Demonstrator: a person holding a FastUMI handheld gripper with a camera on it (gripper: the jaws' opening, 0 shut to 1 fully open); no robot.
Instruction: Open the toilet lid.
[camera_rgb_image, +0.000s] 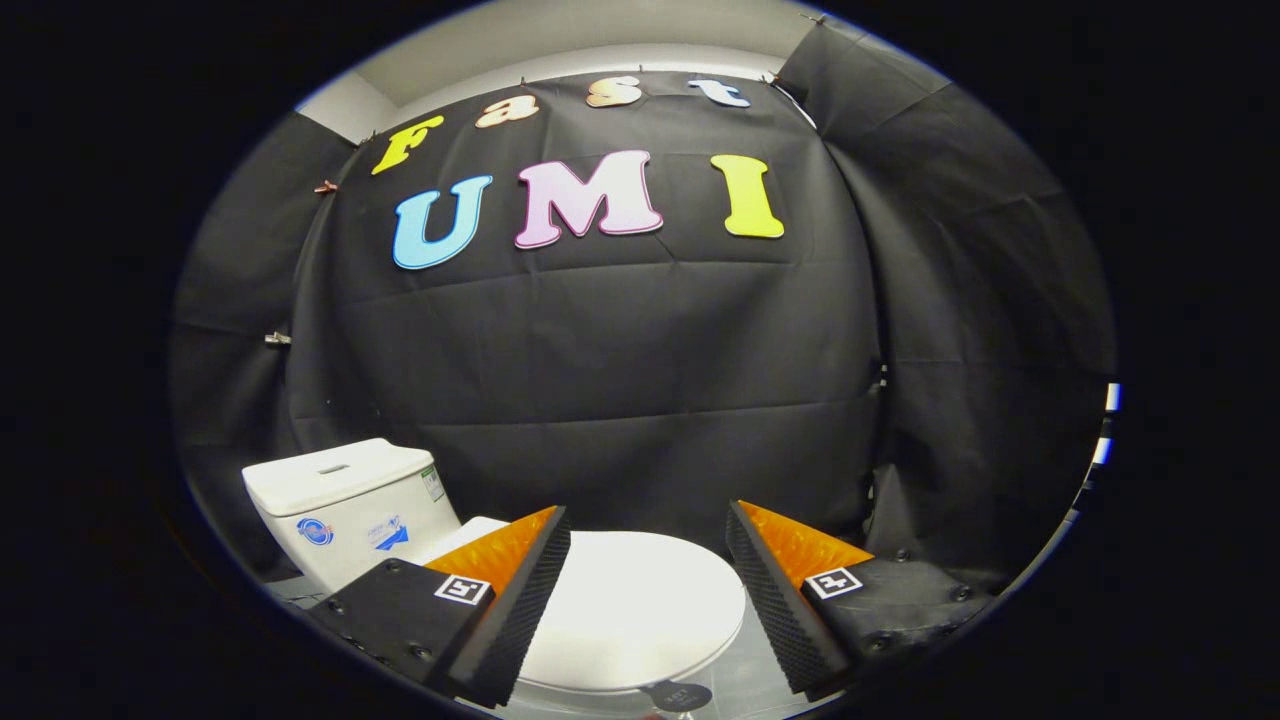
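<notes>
The tongs stand wide apart at the bottom of the frame, holding nothing. The white lid lies closed and flat, seen in the gap between the fingers and below them. The tank sits at lower left, behind the left finger.

The hand-held gripper hangs with fingers spread above the closed toilet lid, cistern beyond.
</notes>
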